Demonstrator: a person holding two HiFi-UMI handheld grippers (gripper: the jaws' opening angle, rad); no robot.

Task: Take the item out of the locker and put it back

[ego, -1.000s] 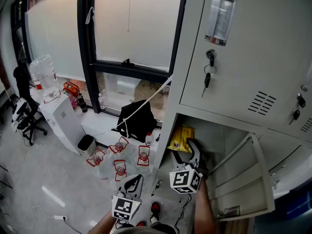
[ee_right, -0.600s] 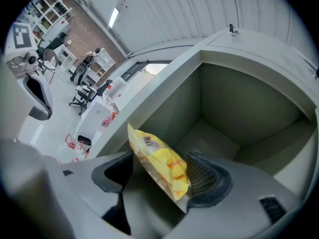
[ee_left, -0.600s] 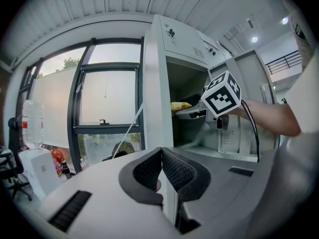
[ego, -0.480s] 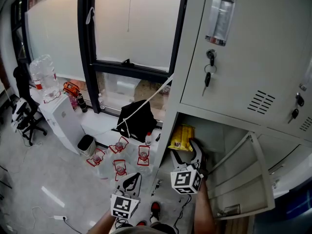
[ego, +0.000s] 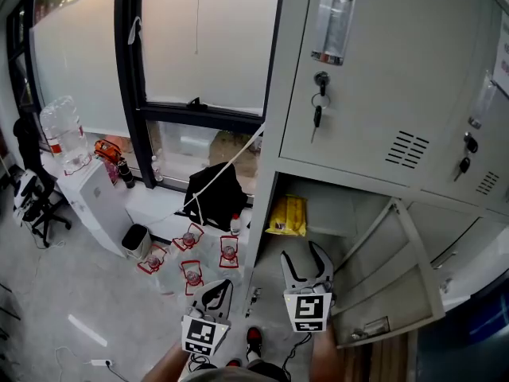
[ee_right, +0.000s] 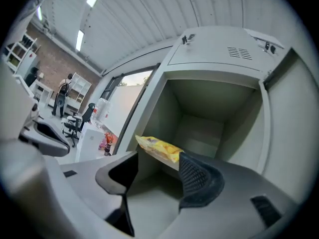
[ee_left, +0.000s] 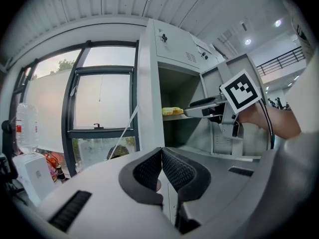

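1. the right tool [ego: 302,253] was spread wide and held nothing. its jaws had just been closing a little, but only air stood between them in the right gripper view [ee_right: 157,169].
2. the left tool [ego: 219,291] hung low at about 8 o'clock of the right one, well outside the locker [ego: 358,94]. its pads were pressed together on nothing [ee_left: 161,156].
3. the yellow packet [ego: 288,215] lay inside the open lower compartment, at about 11 o'clock of the right tool and apart from it. it sat toward the compartment's left side, close to the front lip [ee_right: 157,148], touched by neither tool.
4. the door [ego: 394,289] stood swung out at about 3 o'clock of the right tool.
5. likely step: either the packet had been set back, or the right tool was lining up to take it. the frames alone did not settle which.
6. risks, as i judged them:
   - a jaw tip coming in low could shove the packet deeper, or tip it off the lip to the floor.
   - a pinch on one thin corner of a slack packet could slip.
   - a wide sweep to 3 o'clock could knock the open door.
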